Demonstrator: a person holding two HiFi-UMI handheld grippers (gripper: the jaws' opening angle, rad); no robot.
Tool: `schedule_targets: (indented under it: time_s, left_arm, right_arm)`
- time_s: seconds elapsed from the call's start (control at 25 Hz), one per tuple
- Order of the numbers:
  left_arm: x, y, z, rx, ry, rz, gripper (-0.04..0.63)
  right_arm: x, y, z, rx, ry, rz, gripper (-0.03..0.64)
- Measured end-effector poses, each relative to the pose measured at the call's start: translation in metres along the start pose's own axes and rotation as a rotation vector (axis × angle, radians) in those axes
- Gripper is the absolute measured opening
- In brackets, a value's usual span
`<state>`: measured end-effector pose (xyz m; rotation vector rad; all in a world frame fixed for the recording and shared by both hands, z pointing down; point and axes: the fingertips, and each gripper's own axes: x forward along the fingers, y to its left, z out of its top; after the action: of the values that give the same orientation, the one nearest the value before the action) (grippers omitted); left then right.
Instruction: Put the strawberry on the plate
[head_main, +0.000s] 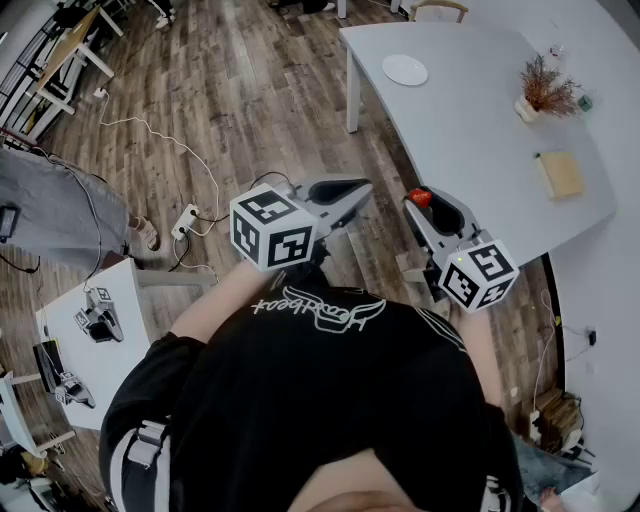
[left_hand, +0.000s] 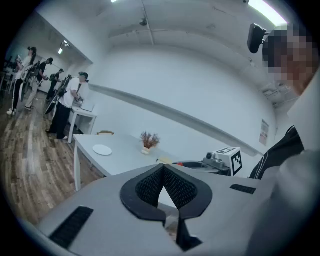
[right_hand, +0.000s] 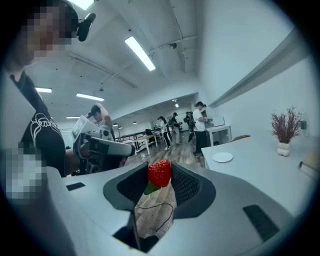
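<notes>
Black shirt (head_main: 330, 400) fills the bottom of the head view. Beyond it the person holds 2 hand-held grippers out over the wooden floor (head_main: 250, 100). The left hand-held gripper (head_main: 360, 188) is clenched on nothing. The right hand-held gripper (head_main: 424, 204) grasps the strawberry (head_main: 420, 197) at its tips, just short of the worktop (head_main: 470, 130). The plate (head_main: 405, 69) lies at the far end of that worktop, well apart from the fruit, and it is bare.

From the left gripper view, the jaws meet at their tips with nothing between them. The plate shows empty on the worktop ahead.

From the right gripper view, the pads press the red strawberry from both sides, its leaf (right_hand: 145, 188) hanging below. The plate sits ahead to the right with nothing on it.

The pickup looks done. Carrying the strawberry to the plate and releasing it there are left.
</notes>
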<state>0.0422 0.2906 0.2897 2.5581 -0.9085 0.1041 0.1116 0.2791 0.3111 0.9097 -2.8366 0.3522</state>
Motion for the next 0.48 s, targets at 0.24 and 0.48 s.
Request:
schedule_targets:
  time_s: [0.24, 0.48]
  left_arm:
    - [0.0004, -0.0035, -0.0049, -0.007, -0.002, 0.004, 0.006]
    - [-0.0011, -0.0047, -0.0051, -0.006, 0.006, -0.001, 0.006]
  right_arm:
    - [-0.0064, 0.0015, -0.0043, -0.001, 0.001, -0.002, 0.126]
    - [-0.0077, -0.0006, -0.0024, 0.005, -0.004, -0.015, 0.126]
